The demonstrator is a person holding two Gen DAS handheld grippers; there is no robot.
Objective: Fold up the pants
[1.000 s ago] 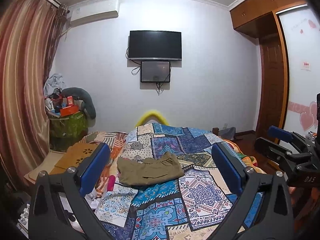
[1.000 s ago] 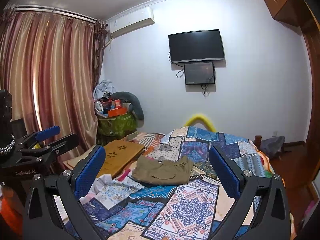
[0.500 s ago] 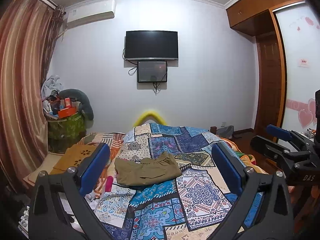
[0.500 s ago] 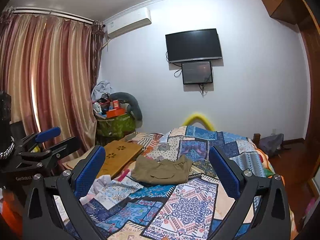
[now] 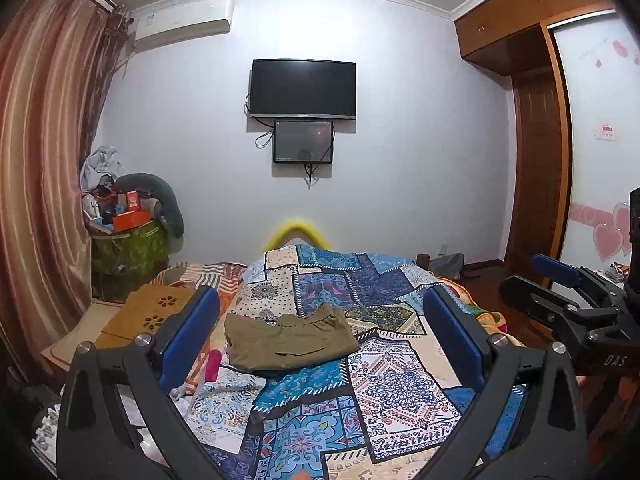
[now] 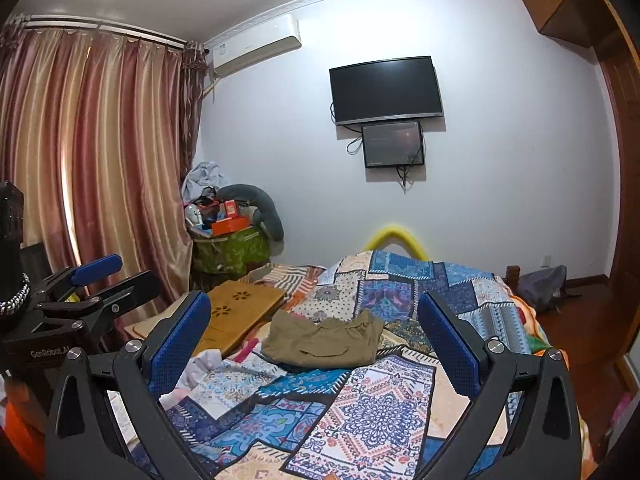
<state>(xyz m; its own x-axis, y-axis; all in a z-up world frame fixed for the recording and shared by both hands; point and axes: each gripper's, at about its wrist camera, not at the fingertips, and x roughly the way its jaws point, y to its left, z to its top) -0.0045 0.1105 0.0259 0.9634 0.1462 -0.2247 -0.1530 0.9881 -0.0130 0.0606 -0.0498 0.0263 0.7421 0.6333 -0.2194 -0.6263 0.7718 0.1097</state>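
Olive-brown pants (image 5: 288, 340) lie folded in a compact bundle on the patchwork bedspread (image 5: 384, 384), left of the bed's middle. They also show in the right wrist view (image 6: 324, 340). My left gripper (image 5: 320, 332) is open and empty, held well back above the near part of the bed. My right gripper (image 6: 316, 332) is open and empty too, equally far back. The right gripper shows at the right edge of the left wrist view (image 5: 560, 296); the left gripper shows at the left edge of the right wrist view (image 6: 100, 284).
A wooden lap tray (image 6: 236, 312) lies on the bed's left side. A green bin (image 5: 128, 252) piled with clutter stands by the curtain (image 6: 100, 168). A TV (image 5: 302, 88) hangs on the far wall. A wardrobe (image 5: 536, 168) stands at right.
Both grippers have tilted slightly; the view has drifted a little. The pants have not moved and both grippers stay open.
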